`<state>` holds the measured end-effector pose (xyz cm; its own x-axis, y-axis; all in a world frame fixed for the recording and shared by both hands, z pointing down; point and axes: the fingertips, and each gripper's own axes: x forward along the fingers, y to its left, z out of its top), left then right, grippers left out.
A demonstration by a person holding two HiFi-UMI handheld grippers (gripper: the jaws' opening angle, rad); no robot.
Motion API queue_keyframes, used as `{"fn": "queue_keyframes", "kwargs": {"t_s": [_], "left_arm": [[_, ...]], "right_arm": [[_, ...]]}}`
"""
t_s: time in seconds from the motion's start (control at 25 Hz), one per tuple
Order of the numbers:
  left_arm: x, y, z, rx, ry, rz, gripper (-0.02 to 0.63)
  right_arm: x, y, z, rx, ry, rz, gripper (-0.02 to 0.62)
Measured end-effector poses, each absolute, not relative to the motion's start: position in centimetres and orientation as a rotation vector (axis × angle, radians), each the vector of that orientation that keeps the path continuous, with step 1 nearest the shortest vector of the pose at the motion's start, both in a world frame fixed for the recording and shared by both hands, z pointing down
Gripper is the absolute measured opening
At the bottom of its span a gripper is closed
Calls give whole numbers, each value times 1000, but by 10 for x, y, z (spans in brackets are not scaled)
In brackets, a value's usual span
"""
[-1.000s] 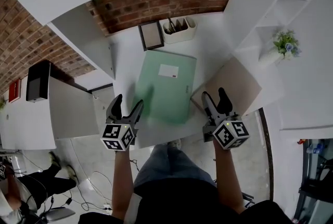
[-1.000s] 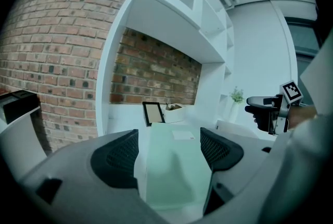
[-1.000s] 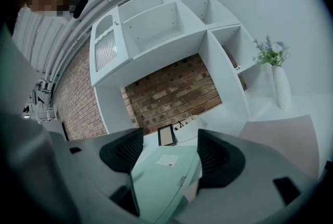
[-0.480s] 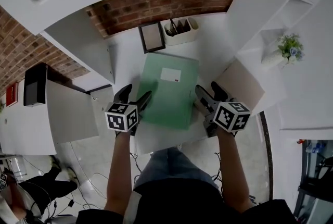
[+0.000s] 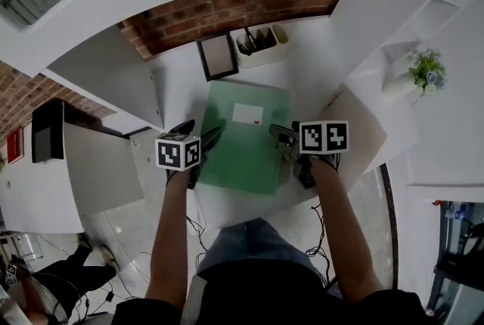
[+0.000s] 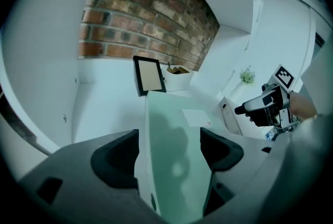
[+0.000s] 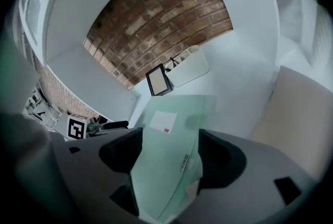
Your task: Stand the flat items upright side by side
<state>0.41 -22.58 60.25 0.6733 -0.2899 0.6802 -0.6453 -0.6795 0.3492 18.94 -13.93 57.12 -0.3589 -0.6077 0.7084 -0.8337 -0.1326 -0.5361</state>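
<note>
**Both claws released at the green folder**

The left gripper [image 6: 169, 149] and the right gripper [image 7: 169, 152] have their jaws wide apart and clamp nothing. Each is set over one long edge of the green folder [image 5: 240, 153], which lies flat on the white desk [image 5: 178, 85] between the two claws. Just outside the right gripper lies a beige board [image 5: 367, 131], also flat. Beyond the jaws stand a framed picture [image 5: 217, 57] and a desk organiser [image 5: 261, 44]; farthest is the brick wall [image 5: 227, 6].

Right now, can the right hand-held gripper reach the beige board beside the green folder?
Probably yes: the right hand-held gripper is open over the green folder's right edge, and the beige board lies right beside it with nothing between.
</note>
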Motion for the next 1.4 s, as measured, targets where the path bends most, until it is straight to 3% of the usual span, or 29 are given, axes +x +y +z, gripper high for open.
{"fn": "queue_keyframes", "kwargs": {"t_s": [0.68,1.4], "left_arm": [[15,-233,641,2109,-557,995,339],[24,-234,650,2089,-471,1078,339]], "right_arm": [[197,-154,633,1508,-1630,1773,322],[201,-163,646,1446,-1539,1636,291]]}}
